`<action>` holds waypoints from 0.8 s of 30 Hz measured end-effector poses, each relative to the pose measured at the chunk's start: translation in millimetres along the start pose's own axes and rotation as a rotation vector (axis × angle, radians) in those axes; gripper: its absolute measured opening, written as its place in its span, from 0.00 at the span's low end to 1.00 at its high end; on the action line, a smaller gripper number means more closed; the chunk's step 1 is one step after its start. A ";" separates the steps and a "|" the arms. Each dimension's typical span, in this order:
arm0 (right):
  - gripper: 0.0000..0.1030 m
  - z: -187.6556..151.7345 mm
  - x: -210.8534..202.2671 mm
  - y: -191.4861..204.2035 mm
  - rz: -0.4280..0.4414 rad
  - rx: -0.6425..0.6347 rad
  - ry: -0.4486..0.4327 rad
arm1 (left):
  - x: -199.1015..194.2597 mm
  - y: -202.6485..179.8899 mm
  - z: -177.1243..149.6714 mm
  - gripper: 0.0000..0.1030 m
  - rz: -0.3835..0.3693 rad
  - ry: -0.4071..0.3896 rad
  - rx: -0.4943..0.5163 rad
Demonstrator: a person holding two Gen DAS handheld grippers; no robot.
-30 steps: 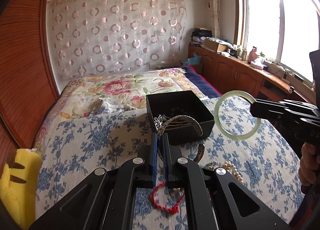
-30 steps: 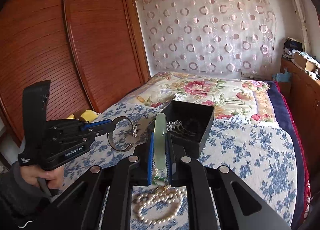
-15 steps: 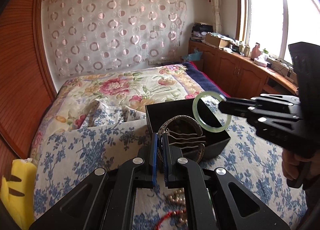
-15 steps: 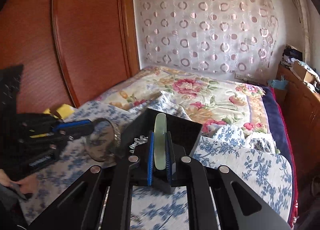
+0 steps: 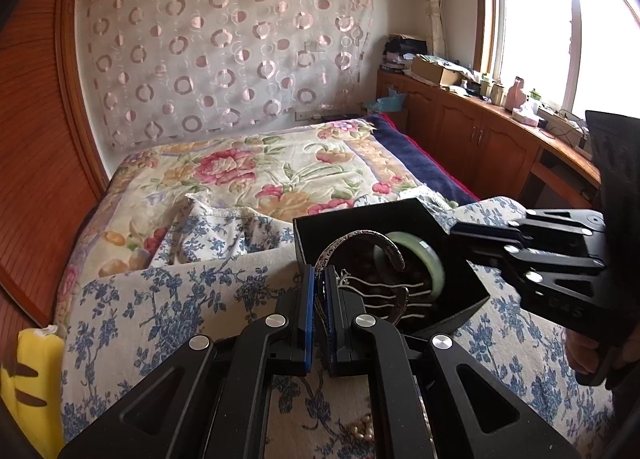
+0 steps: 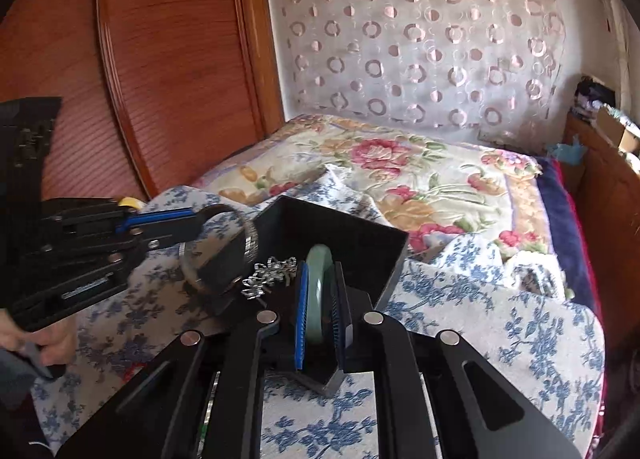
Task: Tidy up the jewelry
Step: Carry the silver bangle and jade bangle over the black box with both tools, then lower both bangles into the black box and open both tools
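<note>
Your left gripper [image 5: 318,291] is clamped on a silver cuff [image 5: 362,243], a thin open band with a ridged, embossed outer face; its free end curls over the box [image 5: 464,299]. Your right gripper [image 6: 319,299] pinches a jade bangle [image 6: 318,279], smooth, pale green and glassy, held edge-on between ribbed blue pads [image 6: 301,315].

The box is matte black, square and open-topped, with thin stiff walls. It sits on a bedspread [image 5: 160,299] of white cloth printed with blue flowers. Both rings hang over or within the box mouth; the bangle is lowered well inside it.

From the left wrist you see the bangle as a fat rounded ring deep in the box, plus wavy silver prongs of a hair comb [image 5: 380,291] lying inside, and a few pearls [image 5: 362,429] on the cloth between the gripper arms. You also see the window and the wooden cabinets along the wall.

From the right wrist the bangle shows only its narrow edge. This view gives the cuff as a full hoop straddling the near-left wall of the box, and a sparkly silver leaf-shaped piece [image 6: 268,275] at the box's near edge. It also shows the ribbed wooden wardrobe [image 6: 160,59].
</note>
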State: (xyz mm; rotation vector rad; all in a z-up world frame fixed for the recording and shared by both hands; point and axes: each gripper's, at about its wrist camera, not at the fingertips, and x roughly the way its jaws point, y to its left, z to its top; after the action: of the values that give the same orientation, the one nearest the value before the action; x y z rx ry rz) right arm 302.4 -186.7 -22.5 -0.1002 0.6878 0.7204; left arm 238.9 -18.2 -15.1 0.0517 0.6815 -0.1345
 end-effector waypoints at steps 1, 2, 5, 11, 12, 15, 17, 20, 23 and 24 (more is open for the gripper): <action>0.13 -0.4 -2.1 1.0 0.005 -0.002 -0.003 | 1.5 1.0 1.1 0.04 0.000 0.000 -0.003; 0.13 -1.0 -4.1 1.0 -0.002 -0.006 -0.006 | 2.7 1.5 2.2 0.04 -0.001 0.001 -0.004; 0.13 -3.2 -10.6 -0.7 -0.011 -0.002 -0.009 | 5.2 2.5 3.8 0.04 -0.003 0.002 0.001; 0.13 -11.4 -19.5 -3.1 -0.036 -0.009 -0.008 | 11.1 2.5 10.6 0.04 -0.023 0.005 -0.001; 0.13 -12.8 -21.8 -4.3 -0.040 -0.004 -0.011 | 12.4 1.3 11.8 0.04 -0.027 0.008 0.000; 0.13 -15.4 -25.9 -6.6 -0.044 0.004 -0.017 | 18.8 -4.9 15.9 0.04 -0.039 0.020 0.016; 0.13 -17.2 -27.4 -8.4 -0.047 0.009 -0.015 | 24.6 -8.6 17.7 0.04 -0.045 0.032 0.024; 0.13 -19.9 -28.2 -10.5 -0.055 0.010 -0.008 | 31.7 -12.6 16.0 0.04 -0.048 0.051 0.036; 0.13 -22.6 -28.7 -11.3 -0.058 0.009 -0.006 | 37.0 -12.3 11.5 0.04 -0.046 0.070 0.030; 0.13 -23.2 -29.0 -11.2 -0.057 0.008 -0.005 | 37.7 -11.5 11.6 0.04 -0.044 0.074 0.028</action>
State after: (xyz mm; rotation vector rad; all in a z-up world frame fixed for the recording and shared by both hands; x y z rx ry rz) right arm 281.1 -219.1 -24.4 -0.1098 0.6807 0.6631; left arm 273.5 -34.7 -29.9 0.0691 0.7545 -0.1856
